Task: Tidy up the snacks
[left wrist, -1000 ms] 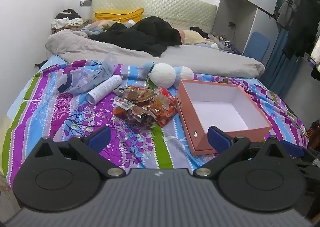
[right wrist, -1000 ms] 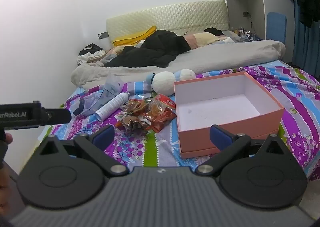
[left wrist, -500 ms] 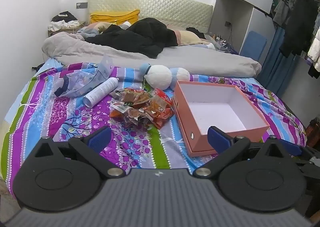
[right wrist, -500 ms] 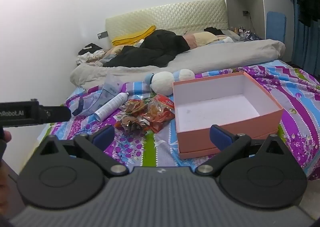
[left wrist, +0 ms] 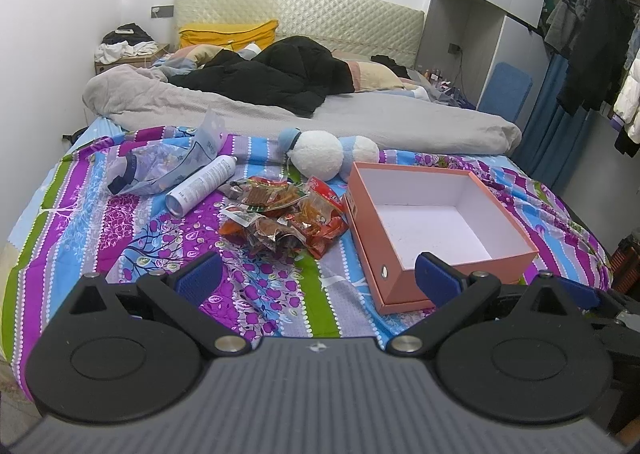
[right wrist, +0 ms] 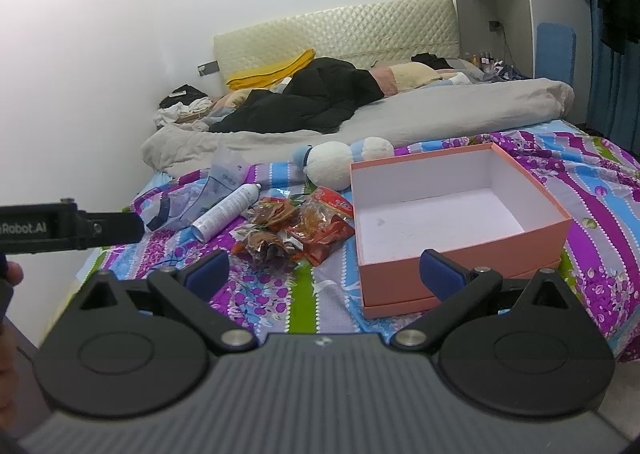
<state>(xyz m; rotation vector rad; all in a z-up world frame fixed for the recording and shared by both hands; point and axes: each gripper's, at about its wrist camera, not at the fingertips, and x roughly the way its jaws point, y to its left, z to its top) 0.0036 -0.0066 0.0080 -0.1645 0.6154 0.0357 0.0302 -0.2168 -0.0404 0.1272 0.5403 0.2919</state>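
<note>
Left wrist view: the left gripper point(left wrist: 316, 274) was held above the near edge of the bed point(left wrist: 80, 221) with its blue fingertips point(left wrist: 198, 278) spread wide and nothing between them. A heap of snack packets point(left wrist: 286, 219) was seen lying on the patterned sheet, just left of an open pink box point(left wrist: 436, 230), whose white interior was empty; no packet had yet been put in it. Such a placement, heap beside box, was judged to suit short transfers of each packet to the right. A white spray can point(left wrist: 202, 185) and a clear plastic pouch point(left wrist: 160, 169) were noted to the far left of the heap, and a white plush toy point(left wrist: 328, 153) lay just beyond it, touching the box's far left corner or close to it. In the right wrist view, the right gripper point(right wrist: 324, 268) was likewise held released and empty, aimed between the snack packets point(right wrist: 294, 232) and the box point(right wrist: 460, 221). The left gripper point(right wrist: 70, 228) was seen there as a dark bar at the left edge. Both tools were judged to be poised for a first approach, well apart from the packets.
</note>
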